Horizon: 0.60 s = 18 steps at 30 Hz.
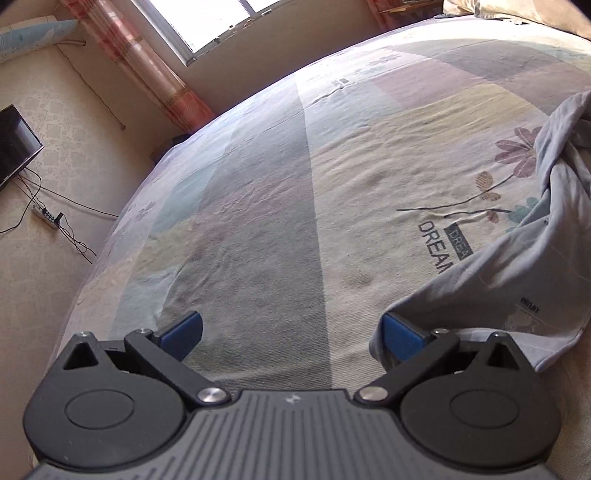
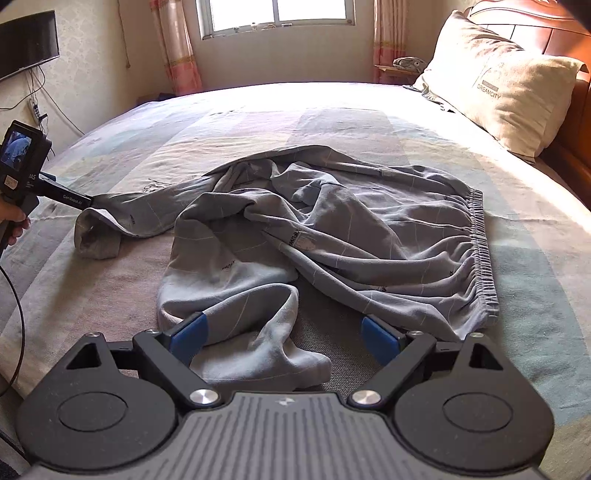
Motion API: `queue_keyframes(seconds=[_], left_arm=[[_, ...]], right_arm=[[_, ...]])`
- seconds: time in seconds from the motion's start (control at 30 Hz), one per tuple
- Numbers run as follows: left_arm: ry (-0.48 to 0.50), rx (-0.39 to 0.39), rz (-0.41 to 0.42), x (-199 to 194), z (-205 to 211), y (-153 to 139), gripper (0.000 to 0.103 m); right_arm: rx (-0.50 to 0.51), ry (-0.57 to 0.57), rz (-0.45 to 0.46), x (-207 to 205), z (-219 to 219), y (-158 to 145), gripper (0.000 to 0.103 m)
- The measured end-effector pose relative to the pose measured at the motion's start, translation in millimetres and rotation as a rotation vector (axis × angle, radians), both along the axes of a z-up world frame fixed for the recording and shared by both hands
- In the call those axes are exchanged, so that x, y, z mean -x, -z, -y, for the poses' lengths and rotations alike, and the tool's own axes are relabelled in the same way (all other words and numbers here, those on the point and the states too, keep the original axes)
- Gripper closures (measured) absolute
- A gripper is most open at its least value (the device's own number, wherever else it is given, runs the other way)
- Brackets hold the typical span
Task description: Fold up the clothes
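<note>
Grey pyjama trousers point(image 2: 332, 229) lie crumpled on the bed, elastic waistband at the right, legs twisted toward the left and front. My right gripper point(image 2: 284, 338) is open, low over the near leg cuff point(image 2: 273, 354), which lies between its blue pads. My left gripper point(image 1: 291, 334) is open at the far leg's hem point(image 1: 480, 280); the cloth touches the outside of its right pad point(image 1: 400, 338). The left gripper also shows in the right wrist view point(image 2: 90, 202), its tip at that leg's cuff point(image 2: 98, 236).
The bed point(image 2: 535, 229) has a patchwork floral sheet. A pillow point(image 2: 498, 88) and wooden headboard are at the right. A window point(image 2: 277, 14) with pink curtains is beyond. A TV point(image 1: 14, 144) and power strip point(image 1: 46, 216) with cables hang on the left wall.
</note>
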<state>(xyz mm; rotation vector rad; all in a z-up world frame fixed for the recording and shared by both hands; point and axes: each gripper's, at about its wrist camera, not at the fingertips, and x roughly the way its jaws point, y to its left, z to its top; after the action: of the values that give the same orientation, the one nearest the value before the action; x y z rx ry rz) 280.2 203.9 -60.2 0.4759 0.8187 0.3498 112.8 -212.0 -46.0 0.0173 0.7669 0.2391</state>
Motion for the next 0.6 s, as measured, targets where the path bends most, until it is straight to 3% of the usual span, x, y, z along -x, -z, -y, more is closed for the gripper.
queue_keyframes(seconds=[0.2,0.3,0.4,0.5,0.57,0.6], left_arm=[[-0.082,-0.078,0.041,-20,-34,-14,0.001],[-0.074,0.027,0.035,-24,-45,-24,0.001],[0.046,0.186,0.019,-8,-34,-32,0.001],[0.243,0.314,-0.063,17,-9,-31,0.001],[0.343,0.342,-0.114,34,8,-24,0.001],[0.357,0.313,-0.133,39,15,-19,0.001]], right_arm=[[0.026,-0.010,-0.006,-3,-7,3,0.010],[0.028,-0.009,-0.016,-5,-8,5,0.010],[0.025,-0.014,-0.015,-6,-11,5,0.010],[0.024,-0.021,-0.018,-7,-13,6,0.010],[0.024,-0.026,-0.019,-8,-15,6,0.010],[0.023,-0.030,-0.019,-8,-16,6,0.010]])
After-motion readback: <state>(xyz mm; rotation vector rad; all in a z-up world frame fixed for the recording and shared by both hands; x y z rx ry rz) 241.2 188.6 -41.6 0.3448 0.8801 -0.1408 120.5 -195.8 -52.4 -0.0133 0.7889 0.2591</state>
